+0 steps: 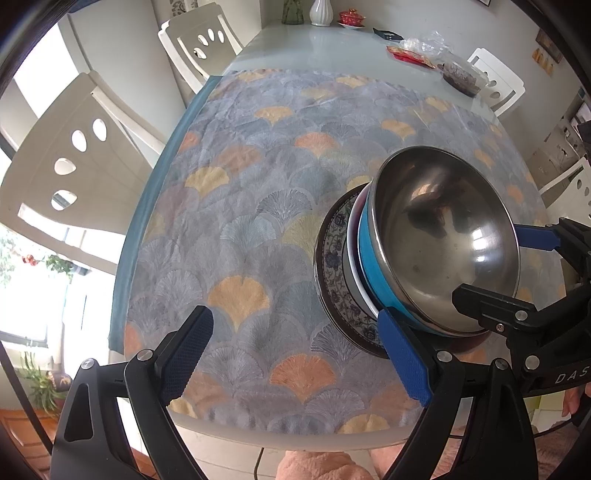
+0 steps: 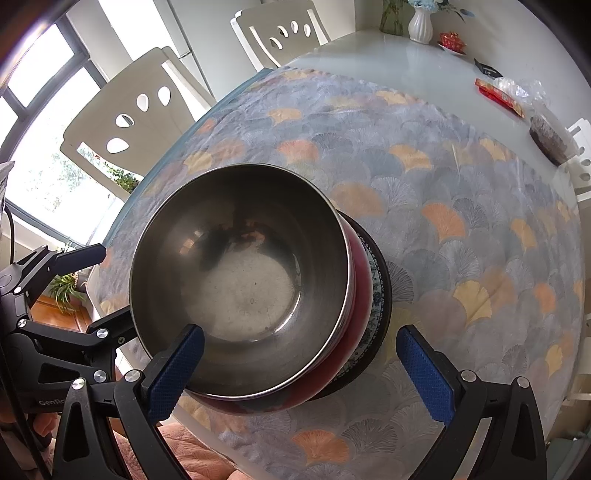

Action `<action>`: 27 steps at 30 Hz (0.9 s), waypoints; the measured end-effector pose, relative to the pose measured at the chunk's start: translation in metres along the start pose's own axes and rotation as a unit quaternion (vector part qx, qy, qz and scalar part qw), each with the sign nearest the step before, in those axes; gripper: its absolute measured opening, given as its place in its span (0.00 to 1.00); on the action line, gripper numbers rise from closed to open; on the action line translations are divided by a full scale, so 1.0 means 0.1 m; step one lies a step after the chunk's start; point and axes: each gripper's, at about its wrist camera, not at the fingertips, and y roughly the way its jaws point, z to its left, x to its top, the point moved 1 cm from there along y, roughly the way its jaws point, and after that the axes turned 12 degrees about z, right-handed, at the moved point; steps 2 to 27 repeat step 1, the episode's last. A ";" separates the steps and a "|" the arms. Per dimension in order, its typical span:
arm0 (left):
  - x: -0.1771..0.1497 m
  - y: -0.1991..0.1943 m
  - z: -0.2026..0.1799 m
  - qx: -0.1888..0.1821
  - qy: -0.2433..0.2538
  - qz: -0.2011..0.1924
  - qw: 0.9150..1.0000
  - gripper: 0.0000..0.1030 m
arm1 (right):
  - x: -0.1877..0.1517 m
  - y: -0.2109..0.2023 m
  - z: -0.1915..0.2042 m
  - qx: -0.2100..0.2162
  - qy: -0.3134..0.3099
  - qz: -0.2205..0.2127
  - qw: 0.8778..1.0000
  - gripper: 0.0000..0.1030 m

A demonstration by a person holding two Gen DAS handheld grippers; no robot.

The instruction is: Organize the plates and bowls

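A stack of dishes stands on the fan-patterned cloth (image 1: pixel 258 221). On top is a steel bowl (image 1: pixel 443 240) (image 2: pixel 240 277). Under it a blue bowl (image 1: pixel 373 266) shows in the left wrist view and a red bowl (image 2: pixel 358 280) in the right wrist view. At the bottom lie a white plate (image 1: pixel 352 258) and a floral plate (image 1: pixel 332 258) (image 2: pixel 380 291). My left gripper (image 1: pixel 295 358) is open over bare cloth, its right finger beside the stack. My right gripper (image 2: pixel 301 373) is open above the stack's near side, with its left finger (image 2: pixel 177 373) over the steel rim.
The table's near edge (image 1: pixel 295 439) runs just below the grippers. White chairs (image 1: pixel 66 177) (image 2: pixel 136 122) stand along the left side. At the far end are a white vase (image 1: pixel 320 13), a red cup (image 1: pixel 351 17), snack packets (image 1: pixel 410 55) and a dark dish (image 2: pixel 550 140).
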 end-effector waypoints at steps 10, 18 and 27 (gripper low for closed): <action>0.00 0.00 0.00 0.000 0.000 0.000 1.000 0.87 | 0.00 0.00 0.00 0.000 0.000 0.000 1.000 1.00; 0.00 0.00 0.00 0.000 0.000 0.000 1.000 0.87 | 0.00 0.00 0.00 0.000 0.000 0.000 1.000 1.00; 0.00 0.00 0.00 0.000 0.000 0.000 1.000 0.87 | 0.00 0.00 0.00 0.000 0.000 0.000 1.000 1.00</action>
